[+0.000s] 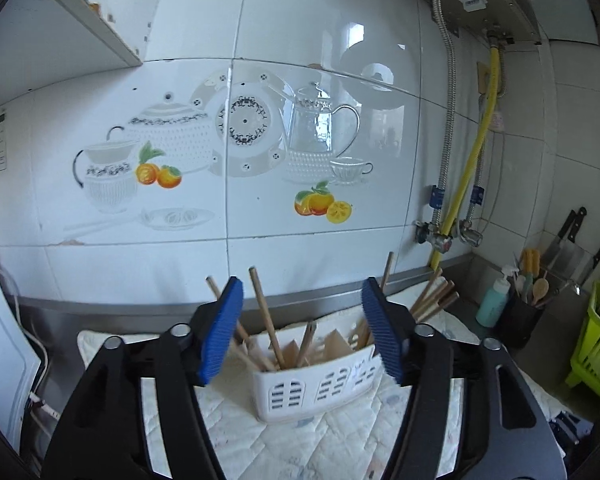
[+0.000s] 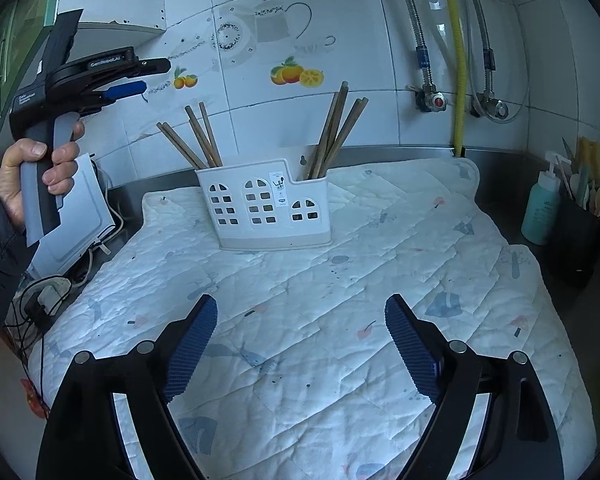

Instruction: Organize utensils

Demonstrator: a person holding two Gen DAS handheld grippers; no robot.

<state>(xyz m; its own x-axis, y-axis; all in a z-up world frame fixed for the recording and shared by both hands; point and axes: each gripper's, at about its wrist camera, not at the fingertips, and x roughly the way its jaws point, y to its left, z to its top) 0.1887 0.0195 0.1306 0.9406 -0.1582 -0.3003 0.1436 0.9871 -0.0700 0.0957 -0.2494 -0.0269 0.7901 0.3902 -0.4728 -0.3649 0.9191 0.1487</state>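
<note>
Both sets of jaws stand wide apart and hold nothing: the left gripper [image 1: 302, 328] hangs high over a white utensil caddy [image 2: 266, 204], while the right gripper [image 2: 300, 344] sits low above a quilted mat [image 2: 340, 280] on a kitchen counter. Seen from the right wrist, the caddy stands upright at the far end of the mat, near the tiled wall [image 1: 300, 80]. One cluster of wooden chopsticks [image 2: 198, 138] leans out of its left compartment and a second bundle of chopsticks [image 2: 336, 128] rises from the right one. Their lower ends are hidden behind the perforated front. From the left wrist the caddy is partly covered by the blue finger pads [image 1: 220, 328], and the pale wooden pieces inside it are blurred and hard to identify. At the left edge of the right-wrist view, a hand [image 2: 32, 172] grips the left gripper's grey handle, the sleeve cut off by the frame. A teal spray bottle [image 2: 542, 208] and a dark holder of spoons [image 2: 580, 236] stand at the far right, partly cropped.
</note>
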